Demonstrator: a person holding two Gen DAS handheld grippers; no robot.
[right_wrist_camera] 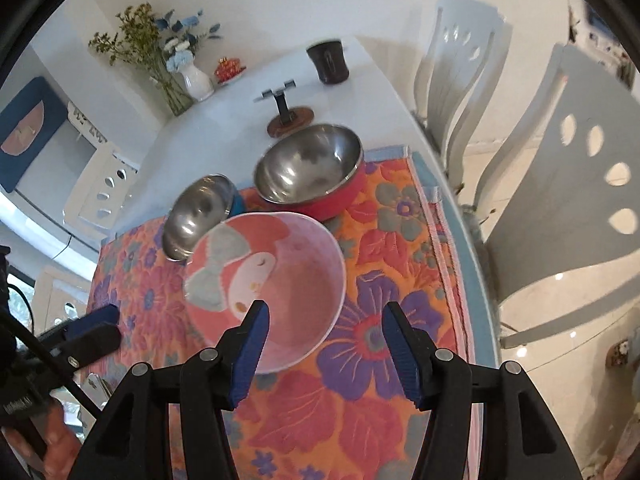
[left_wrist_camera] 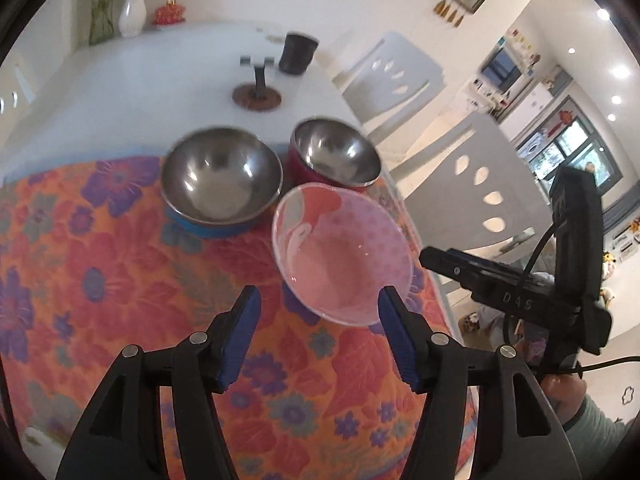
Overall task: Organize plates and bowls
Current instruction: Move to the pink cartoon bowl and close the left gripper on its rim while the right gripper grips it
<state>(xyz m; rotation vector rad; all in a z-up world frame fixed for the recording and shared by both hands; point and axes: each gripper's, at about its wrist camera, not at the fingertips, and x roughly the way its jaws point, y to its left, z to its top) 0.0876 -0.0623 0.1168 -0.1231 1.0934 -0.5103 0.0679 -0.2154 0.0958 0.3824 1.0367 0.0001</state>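
A pink cartoon bowl sits on the flowered mat, also in the right wrist view. Behind it stand a steel bowl with a blue outside and a steel bowl with a red outside; both show in the right wrist view, blue and red. My left gripper is open, just short of the pink bowl's near rim. My right gripper is open over the pink bowl's near rim, its left finger in front of the bowl. The right gripper also shows at the right of the left wrist view.
The mat lies on a white table. At the far end stand a dark cup, a small stand on a brown coaster, a white vase of flowers and a red ornament. White chairs line the right edge.
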